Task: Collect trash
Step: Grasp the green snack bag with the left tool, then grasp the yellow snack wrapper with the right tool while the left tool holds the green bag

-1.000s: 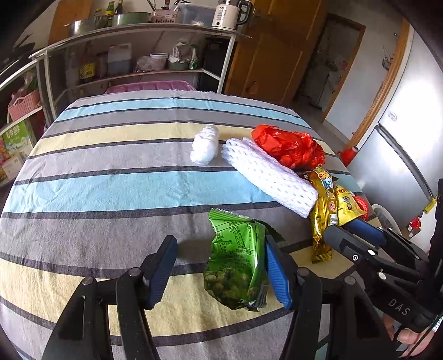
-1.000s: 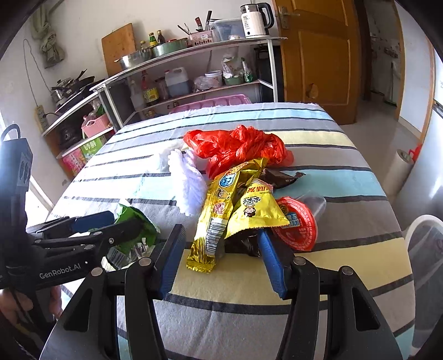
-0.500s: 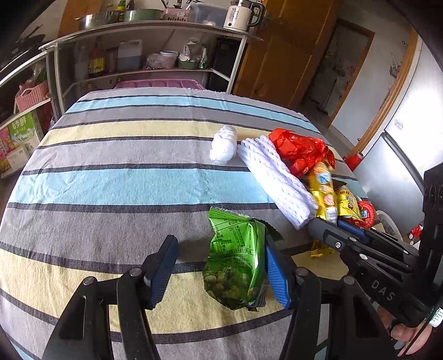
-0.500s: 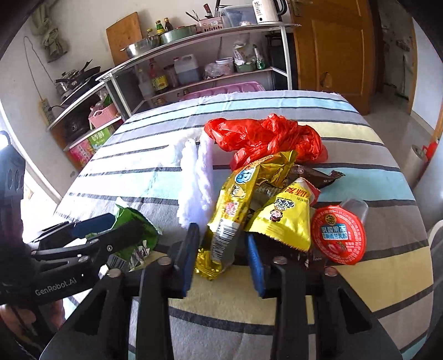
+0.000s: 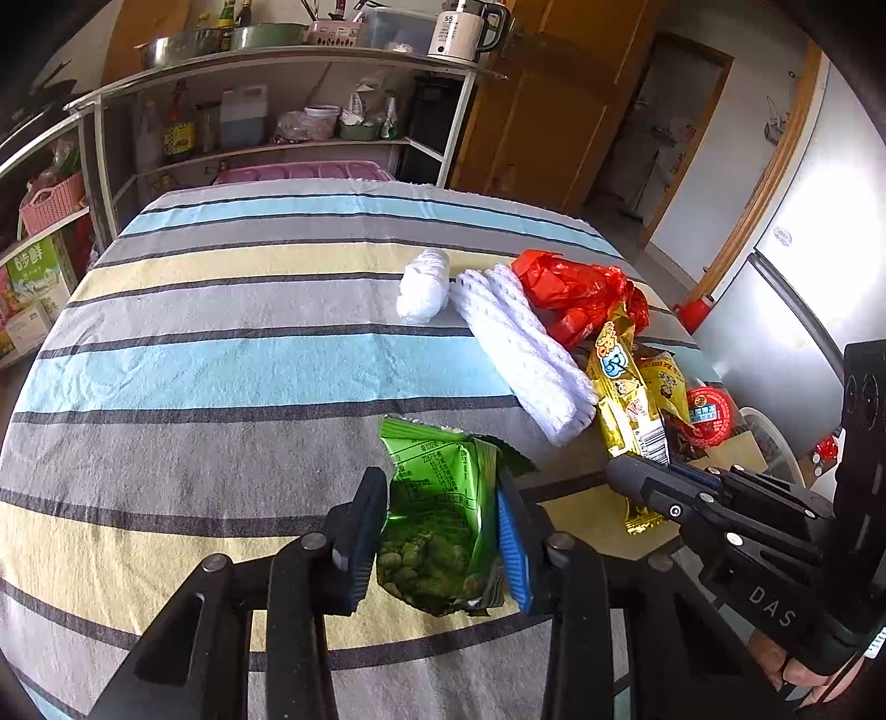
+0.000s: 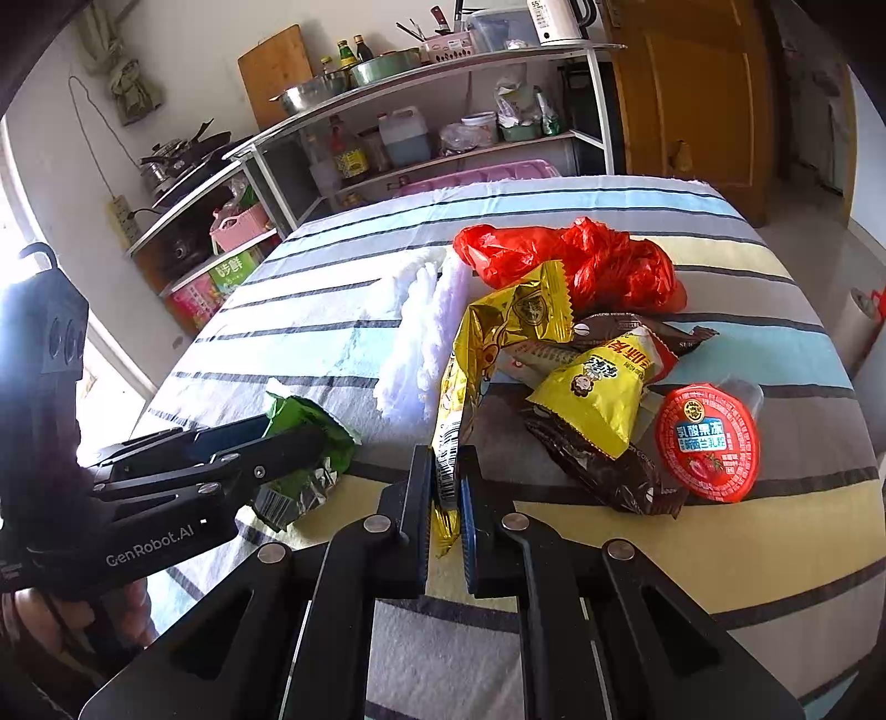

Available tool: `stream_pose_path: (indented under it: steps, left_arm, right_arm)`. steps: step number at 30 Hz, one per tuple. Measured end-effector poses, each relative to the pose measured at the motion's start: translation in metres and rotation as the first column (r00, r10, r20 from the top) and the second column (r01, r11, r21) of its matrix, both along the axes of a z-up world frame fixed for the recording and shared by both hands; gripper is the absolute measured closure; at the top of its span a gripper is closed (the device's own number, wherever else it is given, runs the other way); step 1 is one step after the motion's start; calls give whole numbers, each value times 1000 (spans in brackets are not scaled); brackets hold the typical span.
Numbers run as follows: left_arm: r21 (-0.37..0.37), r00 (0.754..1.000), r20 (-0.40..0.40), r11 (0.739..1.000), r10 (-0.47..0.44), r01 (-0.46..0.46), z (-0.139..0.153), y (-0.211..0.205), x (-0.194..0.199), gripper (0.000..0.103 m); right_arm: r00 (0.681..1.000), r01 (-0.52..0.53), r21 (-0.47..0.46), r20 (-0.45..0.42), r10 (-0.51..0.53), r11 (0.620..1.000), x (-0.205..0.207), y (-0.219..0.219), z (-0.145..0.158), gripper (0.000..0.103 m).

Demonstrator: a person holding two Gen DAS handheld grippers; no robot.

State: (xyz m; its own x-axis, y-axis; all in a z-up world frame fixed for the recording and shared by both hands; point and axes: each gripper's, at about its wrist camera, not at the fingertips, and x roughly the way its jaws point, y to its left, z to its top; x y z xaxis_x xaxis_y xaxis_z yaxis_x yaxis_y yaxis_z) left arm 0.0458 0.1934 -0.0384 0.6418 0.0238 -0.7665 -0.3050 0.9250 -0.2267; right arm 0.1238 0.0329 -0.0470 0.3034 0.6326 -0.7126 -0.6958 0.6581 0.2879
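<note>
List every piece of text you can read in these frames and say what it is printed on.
"GenRobot.AI": side of left gripper
"DAS": side of right gripper
"55": kettle
Chinese print on the red-lidded cup, yellow packet, gold wrapper, green packet: too small to read.

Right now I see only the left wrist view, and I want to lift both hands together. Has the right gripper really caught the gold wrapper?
Observer: Yes. In the right wrist view the right gripper has its jaws shut on the barcode end of the gold wrapper.
Operator: What sits under the yellow packet?
Observer: A crumpled brown wrapper lies under the yellow packet and reaches toward the red-lidded cup.
Operator: And my left grip, seen from the side?
Observer: The left gripper has just been closing its jaws on the green packet. The packet's silver barcode end sticks out below them.
</note>
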Motion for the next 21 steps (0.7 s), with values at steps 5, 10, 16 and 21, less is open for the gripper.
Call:
stream_pose_path:
  steps: [5,10,16,21]
  left_arm:
    - [-5,1000,4,1000,-23,23,1,-7,-4,67]
    - [-10,999,14,999,-42,43,5,-14,-8,67]
    - [18,998,35,998,-57,56,18,-23,-13,67]
    - [48,995,55,996,-78,75,31,-37,-14,67]
  right_arm:
    - [1000,-4,-8,12,4,1000,-7,-6,-2,94]
    - [1000,0,6,17,0,1000,-9,-12,2,94]
    - [999,8,1,54,-8,1000,-17,-17,10,94]
    - [995,38,17,92,-40,999,-22,-30,21,94]
